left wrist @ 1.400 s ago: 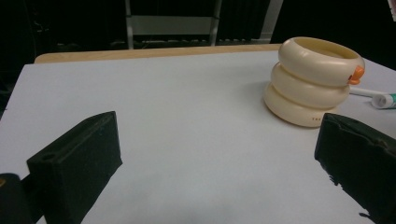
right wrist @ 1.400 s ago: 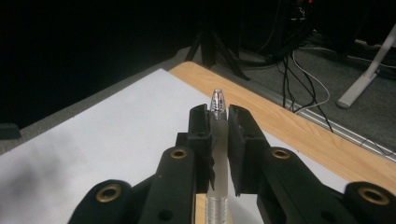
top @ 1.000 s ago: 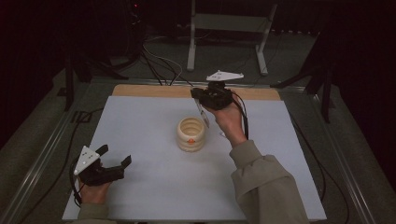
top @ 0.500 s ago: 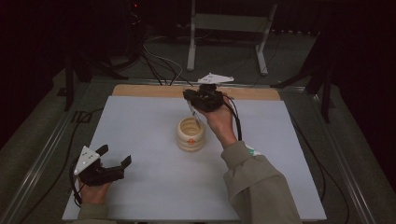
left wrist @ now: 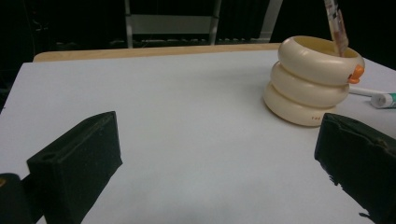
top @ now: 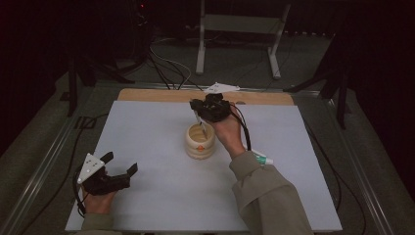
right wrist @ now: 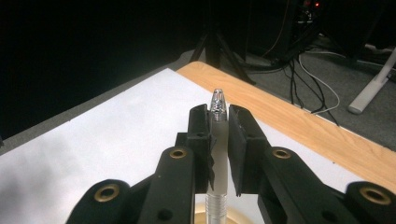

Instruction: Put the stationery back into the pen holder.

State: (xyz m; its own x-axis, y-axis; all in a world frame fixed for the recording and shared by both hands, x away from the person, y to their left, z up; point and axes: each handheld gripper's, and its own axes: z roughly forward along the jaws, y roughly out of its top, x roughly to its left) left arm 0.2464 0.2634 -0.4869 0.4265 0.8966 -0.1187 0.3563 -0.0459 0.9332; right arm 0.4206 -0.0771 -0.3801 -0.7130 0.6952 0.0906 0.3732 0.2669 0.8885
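A cream cup (top: 199,142) shaped like three stacked rings stands at the middle of the white table (top: 147,137). My right gripper (top: 197,108) hovers just above its far rim, shut on a clear pen (top: 199,123). The pen hangs down with its lower end inside the cup. In the right gripper view the pen (right wrist: 218,140) runs up between the pads (right wrist: 201,135), its clear tip past them. My left gripper (top: 121,163) rests open at the near left, nothing between its jaws. From there the cup (left wrist: 313,79) and pen (left wrist: 337,25) show ahead to the right.
A toothpaste tube (top: 259,158) lies on the table right of the cup, beside the right forearm, and also appears as the tube (left wrist: 380,98) behind the cup. A wooden strip (top: 161,95) edges the far side. Cables and a metal stand (top: 235,24) sit beyond.
My right gripper has moved left and lower with the pen, bringing its lower end into the cup. The left gripper has stayed put.
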